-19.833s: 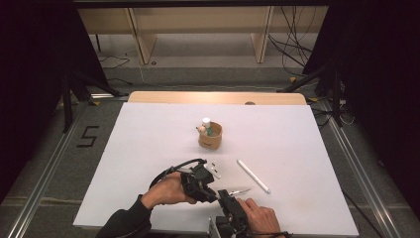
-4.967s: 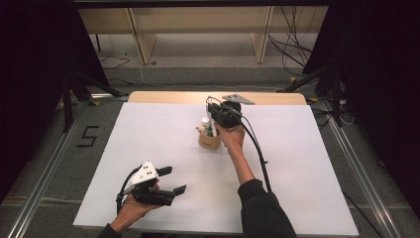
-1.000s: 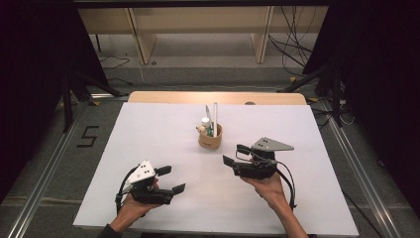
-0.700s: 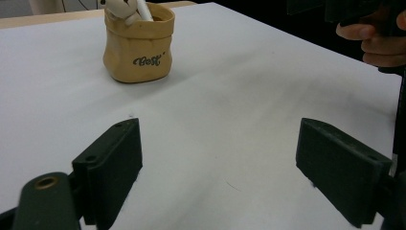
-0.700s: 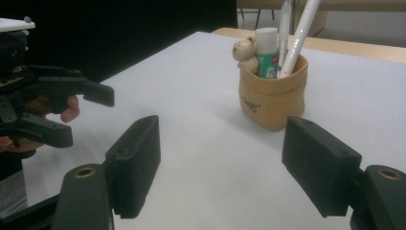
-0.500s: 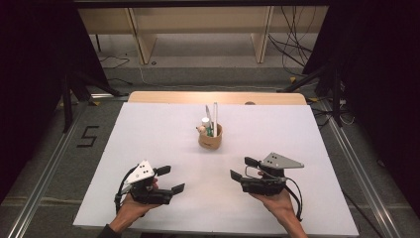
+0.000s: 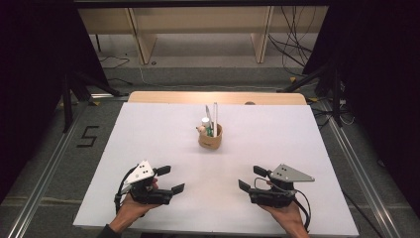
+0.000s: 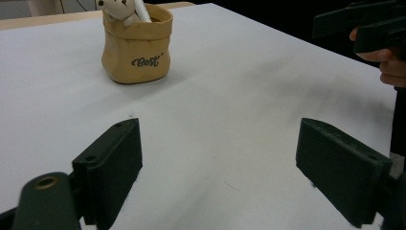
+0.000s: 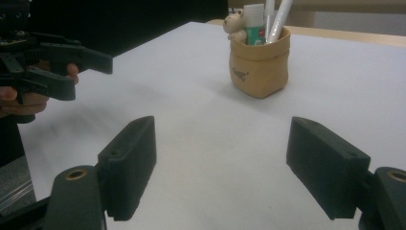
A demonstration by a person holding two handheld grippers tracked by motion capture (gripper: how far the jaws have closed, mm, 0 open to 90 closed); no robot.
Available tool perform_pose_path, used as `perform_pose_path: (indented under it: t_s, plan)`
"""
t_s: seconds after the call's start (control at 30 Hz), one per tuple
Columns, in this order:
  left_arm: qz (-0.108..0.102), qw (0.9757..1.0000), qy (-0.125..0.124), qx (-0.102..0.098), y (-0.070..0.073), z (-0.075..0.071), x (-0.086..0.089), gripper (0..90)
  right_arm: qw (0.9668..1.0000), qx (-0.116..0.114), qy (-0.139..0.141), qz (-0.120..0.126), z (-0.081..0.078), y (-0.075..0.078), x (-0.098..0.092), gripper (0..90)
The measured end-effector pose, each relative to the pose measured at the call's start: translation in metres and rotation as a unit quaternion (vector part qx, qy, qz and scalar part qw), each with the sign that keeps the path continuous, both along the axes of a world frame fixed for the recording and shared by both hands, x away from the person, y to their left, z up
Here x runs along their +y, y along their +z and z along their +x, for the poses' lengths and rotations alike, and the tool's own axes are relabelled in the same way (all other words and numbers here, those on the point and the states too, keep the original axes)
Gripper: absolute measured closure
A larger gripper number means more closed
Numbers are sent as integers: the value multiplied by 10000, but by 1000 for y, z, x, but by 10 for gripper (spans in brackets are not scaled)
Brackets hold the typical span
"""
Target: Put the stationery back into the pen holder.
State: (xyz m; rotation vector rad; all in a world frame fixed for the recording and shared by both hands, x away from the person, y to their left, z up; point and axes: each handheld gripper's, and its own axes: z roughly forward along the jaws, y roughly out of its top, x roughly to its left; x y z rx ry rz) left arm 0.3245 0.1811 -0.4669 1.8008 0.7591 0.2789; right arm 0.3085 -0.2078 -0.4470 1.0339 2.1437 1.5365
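Both grippers rest low near the front edge of the white table (image 7: 148, 129), one toward each front corner, and neither has hold of anything. The left gripper (image 7: 167, 179) has its jaws spread wide over bare tabletop. The right gripper (image 7: 250, 178) stands just as wide, having just been opening, with nothing between its jaws either.

The thing they have been working on is the tan pouch (image 7: 210, 138), which stands upright around the middle of the table, a little toward the back edge, well apart from both grippers. It lies ahead of each of them: up and to the right of the left gripper, up and to the left of the right one. Judging from the high view, the right gripper is perhaps slightly nearer, but there is little in it. The right gripper view has the pouch (image 9: 259, 62) ahead and slightly right of centre between its jaws; the left gripper view has it (image 8: 136, 48) ahead toward the left jaw.

One pouch, then, and in it I count two white pens (image 7: 214, 115) standing nearly upright with their long axes pointing up and leaning slightly, one green-labelled tube (image 9: 253, 19), and one small bear figure (image 9: 234, 23) at the rim. Nothing else lies loose on the table, so the filling looks done to me.
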Motion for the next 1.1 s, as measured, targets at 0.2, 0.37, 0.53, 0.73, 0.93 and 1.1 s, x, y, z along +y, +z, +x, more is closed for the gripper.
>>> perform_pose_path:
  t_s: [0.2,0.37,0.53,0.73,0.93,1.1]
  plan:
    - [-37,10000,0,5,0,-1,0,158,10000,-34,-76,-12,-6,-4,-5,255]
    - [-48,10000,-15,-4,1,-1,1,158,9998,-33,-175,-73,-10,-8,-9,245]
    - [-53,10000,-45,-8,1,-1,1,158,9997,-39,-226,-23,-13,-12,-14,239]
    - [-56,10000,-40,-6,1,-1,1,157,9996,-52,-269,22,-14,-13,-17,238]
    - [-57,10000,-48,-7,1,-1,1,158,9997,-55,-249,11,-14,-13,-15,235]
    - [-58,10000,-44,-11,1,-1,1,157,9996,-71,-260,12,-14,-13,-15,234]
